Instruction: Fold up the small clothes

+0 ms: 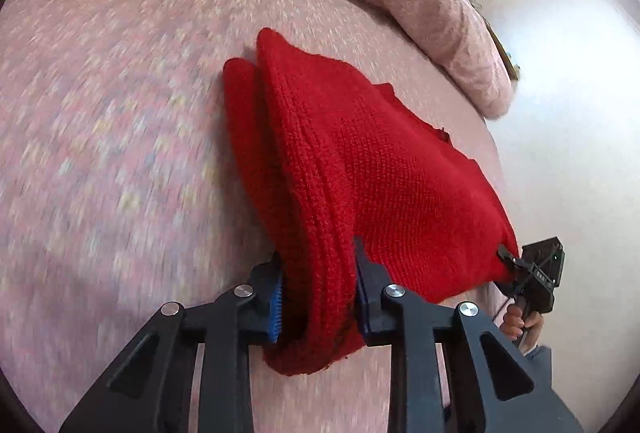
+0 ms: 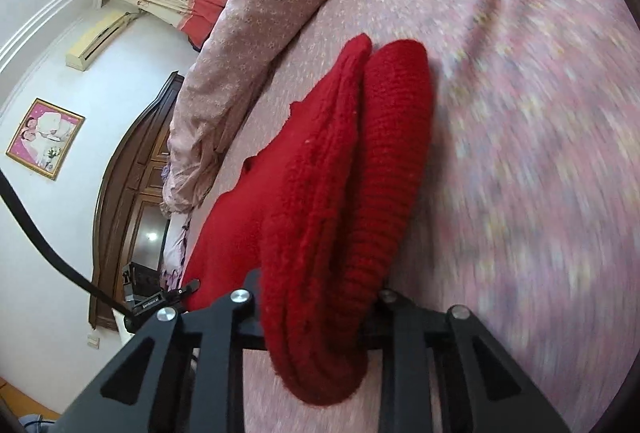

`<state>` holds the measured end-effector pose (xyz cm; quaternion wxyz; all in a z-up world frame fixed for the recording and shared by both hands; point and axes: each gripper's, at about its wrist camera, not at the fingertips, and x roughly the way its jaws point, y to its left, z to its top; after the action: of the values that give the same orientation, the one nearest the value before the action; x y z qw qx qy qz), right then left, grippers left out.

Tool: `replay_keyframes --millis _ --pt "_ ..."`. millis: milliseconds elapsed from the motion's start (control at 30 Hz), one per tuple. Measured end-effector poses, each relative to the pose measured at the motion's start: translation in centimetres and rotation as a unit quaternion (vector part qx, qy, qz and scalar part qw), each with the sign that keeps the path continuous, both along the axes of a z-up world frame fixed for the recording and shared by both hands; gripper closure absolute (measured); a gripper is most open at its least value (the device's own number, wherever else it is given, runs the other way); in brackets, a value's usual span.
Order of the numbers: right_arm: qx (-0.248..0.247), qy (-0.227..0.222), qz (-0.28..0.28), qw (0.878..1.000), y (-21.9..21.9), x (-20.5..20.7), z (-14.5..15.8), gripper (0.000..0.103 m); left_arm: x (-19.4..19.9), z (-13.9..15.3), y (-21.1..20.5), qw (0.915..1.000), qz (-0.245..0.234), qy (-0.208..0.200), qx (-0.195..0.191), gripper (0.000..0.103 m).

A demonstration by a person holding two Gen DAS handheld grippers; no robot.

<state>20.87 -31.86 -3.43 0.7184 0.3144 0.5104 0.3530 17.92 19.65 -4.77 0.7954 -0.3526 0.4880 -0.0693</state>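
Both the left gripper (image 1: 318, 297) and right gripper (image 2: 316, 309) clamped a red knitted garment (image 1: 360, 169), apparently mid-fold, above the pink patterned bedspread (image 1: 120, 113); flattening remained.

right gripper's fingertips: buried under the bunched red knitted garment (image 2: 340, 201) in the right wrist view.
pink speckled bedspread (image 1: 120, 133): its pattern smeared by blur in both views.
framed pink picture on the wall (image 2: 45, 139): too small to make out.
hand on the far gripper's handle (image 1: 520, 325): only fingers show.
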Motion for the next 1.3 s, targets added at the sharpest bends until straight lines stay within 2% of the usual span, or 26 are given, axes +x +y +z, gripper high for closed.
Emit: replay_keyframes --millis 100,233,300,433,500,600,733,867,967,1067,1167,1200,1233,1267,1300 --pt "0.002 0.009 0.012 1.000 -1.5 -4.1 0.1 0.076 -2.9 0.2 -0.1 0.9998 -0.016 0.005 0.010 0.082" --pt "-0.005 0.021 0.013 1.000 -3.0 -8.6 -0.5 0.073 -4.5 -0.7 0.0 0.9995 -0.020 0.022 0.009 0.080" --pt "-0.010 0.018 0.001 1.000 -3.3 -10.0 -1.2 0.070 -4.8 -0.5 -0.1 0.9991 -0.009 0.027 0.030 0.074" --pt "0.023 -0.001 -0.006 1.000 -4.1 -10.5 -1.5 0.068 -6.7 1.7 0.5 0.9969 0.009 0.024 0.075 0.073" --pt "0.047 0.007 -0.011 0.999 -4.5 -10.2 -1.7 0.062 -7.9 3.5 0.5 0.9935 0.014 0.014 0.112 0.073" --pt "0.069 0.013 -0.011 0.997 -4.7 -9.7 -1.7 0.056 -8.9 5.5 0.0 0.9911 0.017 -0.001 0.132 0.073" --pt "0.093 0.023 -0.024 0.995 -4.9 -8.6 -1.8 0.049 -7.5 7.3 -3.5 0.9899 -0.011 -0.022 0.140 0.073" --pt "0.113 0.048 -0.043 0.991 -5.2 -8.5 -2.2 0.042 -4.0 7.3 -8.8 0.9898 -0.050 -0.036 0.129 0.073" --pt "0.093 0.046 -0.058 0.993 -4.7 -8.0 -1.8 0.037 -1.5 6.8 -13.0 0.9887 -0.070 -0.048 0.124 0.075" --pt "0.068 0.029 -0.079 0.994 -4.0 -7.1 -1.0 0.032 0.3 6.2 -16.7 0.9888 -0.083 -0.047 0.115 0.082" --pt "0.056 0.025 -0.086 0.994 -4.1 -6.6 -1.2 0.031 1.1 6.3 -19.1 0.9889 -0.089 -0.058 0.105 0.089" --pt "0.054 0.024 -0.085 0.995 -4.0 -6.5 -1.2 0.031 1.1 6.5 -19.8 0.9876 -0.090 -0.062 0.112 0.097" --pt "0.052 0.023 -0.082 0.995 -4.1 -6.6 -1.1 0.032 0.8 7.0 -20.3 0.9853 -0.086 -0.074 0.128 0.101" --pt "0.048 0.022 -0.078 0.996 -4.1 -6.7 -1.1 0.037 0.6 7.2 -20.7 0.9836 -0.087 -0.080 0.136 0.102" --pt "0.038 0.020 -0.075 0.996 -3.9 -6.6 -1.0 0.065 0.5 7.4 -21.0 0.9819 -0.093 -0.084 0.142 0.103"
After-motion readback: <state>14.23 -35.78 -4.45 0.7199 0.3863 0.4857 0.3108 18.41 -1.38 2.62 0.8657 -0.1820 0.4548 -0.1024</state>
